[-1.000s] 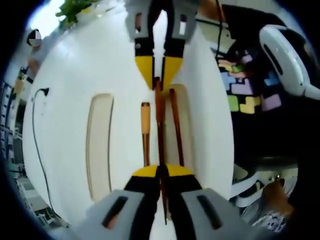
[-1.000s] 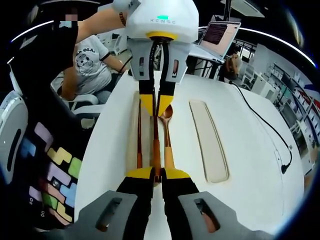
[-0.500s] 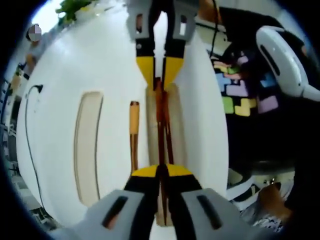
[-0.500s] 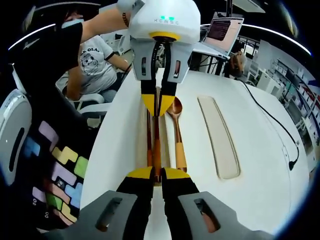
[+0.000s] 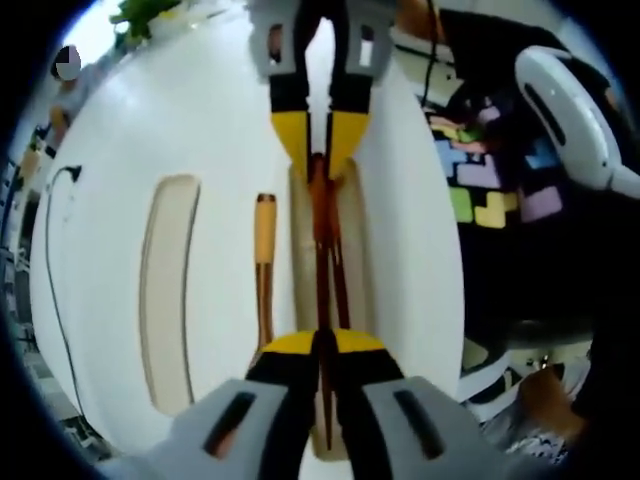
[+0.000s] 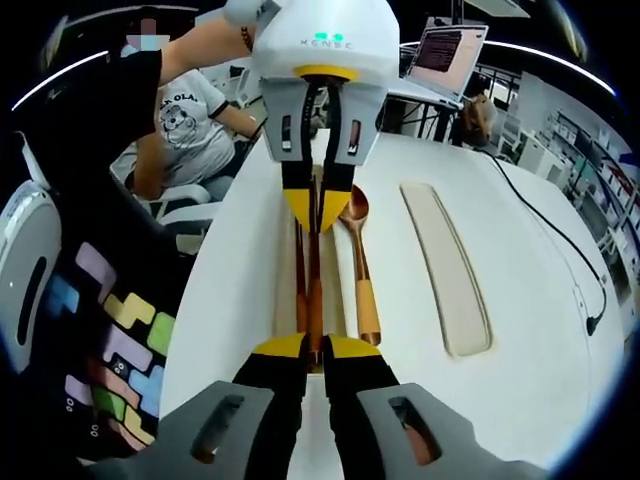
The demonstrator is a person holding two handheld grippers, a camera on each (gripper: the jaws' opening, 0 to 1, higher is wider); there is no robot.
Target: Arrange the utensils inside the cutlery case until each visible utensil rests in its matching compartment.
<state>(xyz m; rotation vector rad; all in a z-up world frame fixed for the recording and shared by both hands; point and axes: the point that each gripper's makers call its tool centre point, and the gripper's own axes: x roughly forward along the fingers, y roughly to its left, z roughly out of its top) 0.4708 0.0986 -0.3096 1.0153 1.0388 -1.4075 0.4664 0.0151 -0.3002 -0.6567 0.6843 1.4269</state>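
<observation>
Jaws of both grippers clenched on one chopstick, one at each end, over the case tray.
Step, as judged: lowering it into its slot; next calls for a level descent and a joint release. Spoon lies on the surface beside the tray, lid further off. Left gripper faces right gripper head-on.

Long beige cutlery case lying open on the white worktop, near one long edge. Two dark wooden chopsticks lengthwise over it, clamped at both ends. Wooden spoon just beside, parallel. Beige lid apart.
</observation>
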